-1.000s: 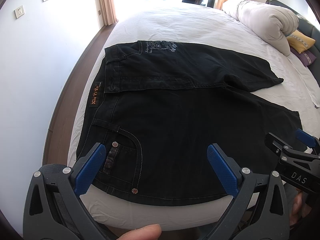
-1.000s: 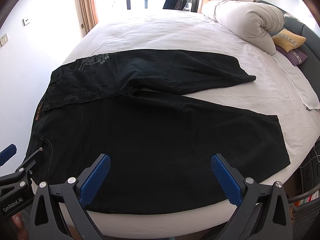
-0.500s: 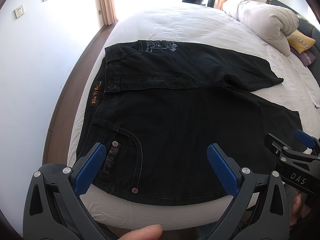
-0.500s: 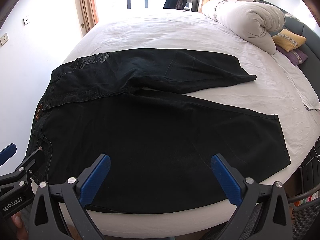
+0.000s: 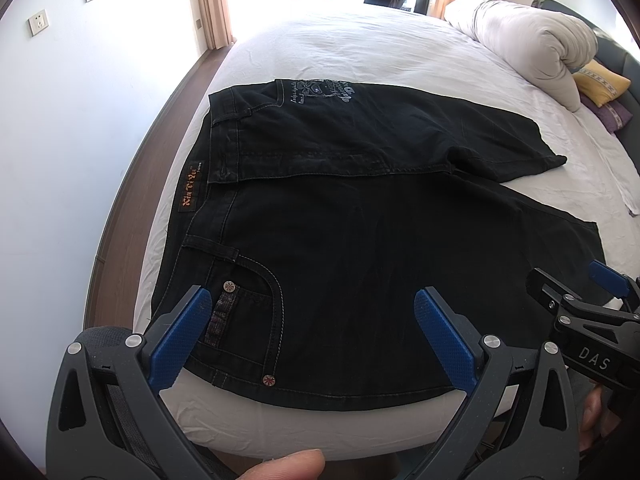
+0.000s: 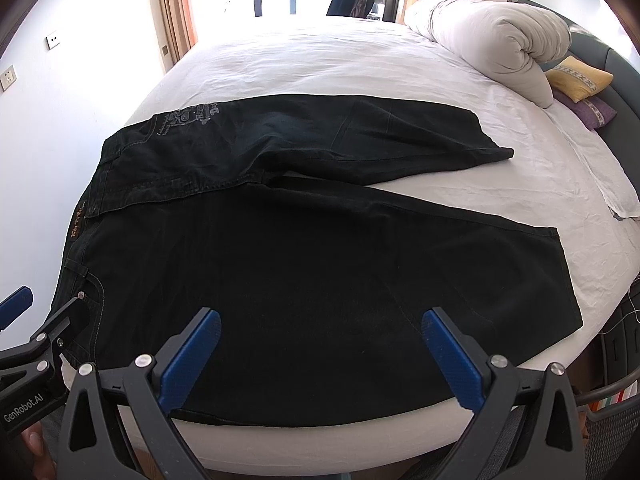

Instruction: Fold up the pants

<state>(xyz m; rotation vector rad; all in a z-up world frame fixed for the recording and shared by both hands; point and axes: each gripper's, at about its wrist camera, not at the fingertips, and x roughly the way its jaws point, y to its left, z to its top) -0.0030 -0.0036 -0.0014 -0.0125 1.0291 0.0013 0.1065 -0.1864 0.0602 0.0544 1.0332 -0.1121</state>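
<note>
pants [image 5: 360,264] are lying spread flat on the white bed [image 5: 360,52], waistband at the left, one leg along the near edge and the other angling away far right. both the left gripper [image 5: 308,328] and the right gripper [image 6: 320,344] are hovering wide open at the near edge, gripping nothing. the dark denim is looking heavy and limp, so pinching the near waistband corner and near hem seems best.

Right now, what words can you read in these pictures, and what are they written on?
"DAS": on the right tool.
"GenRobot.AI": on the left tool.
Orange lettering on the pants' waistband patch: too ornate to read.
Grey print by the far pocket: too small to read.
</note>
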